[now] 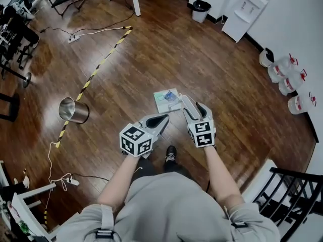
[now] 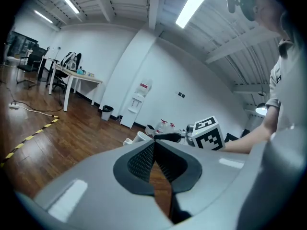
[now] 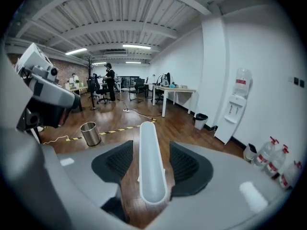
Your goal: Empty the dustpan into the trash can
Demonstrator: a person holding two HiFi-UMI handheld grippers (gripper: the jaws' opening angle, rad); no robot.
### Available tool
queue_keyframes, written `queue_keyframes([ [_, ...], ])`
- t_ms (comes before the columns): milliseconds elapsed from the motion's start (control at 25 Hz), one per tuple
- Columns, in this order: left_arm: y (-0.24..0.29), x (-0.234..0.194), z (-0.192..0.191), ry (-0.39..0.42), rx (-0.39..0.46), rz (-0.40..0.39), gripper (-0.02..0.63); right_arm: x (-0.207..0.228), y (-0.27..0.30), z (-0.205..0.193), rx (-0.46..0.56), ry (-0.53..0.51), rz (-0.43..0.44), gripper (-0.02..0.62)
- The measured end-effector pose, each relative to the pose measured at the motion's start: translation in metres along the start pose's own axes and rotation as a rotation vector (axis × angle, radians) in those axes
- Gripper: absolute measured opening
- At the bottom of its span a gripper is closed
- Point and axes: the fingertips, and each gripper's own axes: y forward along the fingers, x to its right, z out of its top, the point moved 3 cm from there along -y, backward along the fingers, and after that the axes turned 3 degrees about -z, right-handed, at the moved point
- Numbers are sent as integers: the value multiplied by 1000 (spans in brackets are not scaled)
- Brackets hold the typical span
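Head view gives me the dustpan (image 1: 166,101) flat on the wooden floor (image 1: 217,64) just ahead of both grippers, with some bluish scraps in its tray. Its long pale handle (image 3: 151,166) runs back between the jaws of my right gripper (image 1: 196,110). In the right gripper view those jaws stand wide apart, with a gap either side of the handle, so nothing is clamped. My left gripper (image 1: 162,120) sits just beside it, jaws pressed together and empty. The metal trash can (image 1: 73,110) stands well off to the left, by a strip of yellow-and-black tape (image 1: 96,72).
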Motion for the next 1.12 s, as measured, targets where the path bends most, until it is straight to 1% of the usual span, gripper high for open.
queue_keyframes([
  [80,3,-7,1,-10,-16,-32,3,-4,8,-1,-14,-16,-22,225],
  [240,6,-18,7,-16,-51,-88,3,-2,22,-7,-68,3,-56,218],
  [280,7,-19,10,-13,-56,-100,3,1,24,-8,-81,1,-63,188],
  [320,7,-21,13,-10,-60,-110,3,2,25,-8,-89,-7,-67,136],
  [480,2,-32,17,-11,-74,-135,3,1,27,-8,-90,-34,-46,120],
  [640,-1,-33,13,-15,-88,-141,3,1,24,-7,-65,-34,-27,118],
  [800,-5,-35,12,-21,-89,-141,3,-1,23,8,-15,-12,-20,117],
  [960,-12,-36,12,-25,-78,-125,3,-1,20,22,26,-6,-5,117],
  [1120,-21,-39,12,-29,-67,-107,3,-6,16,32,40,-30,11,117],
])
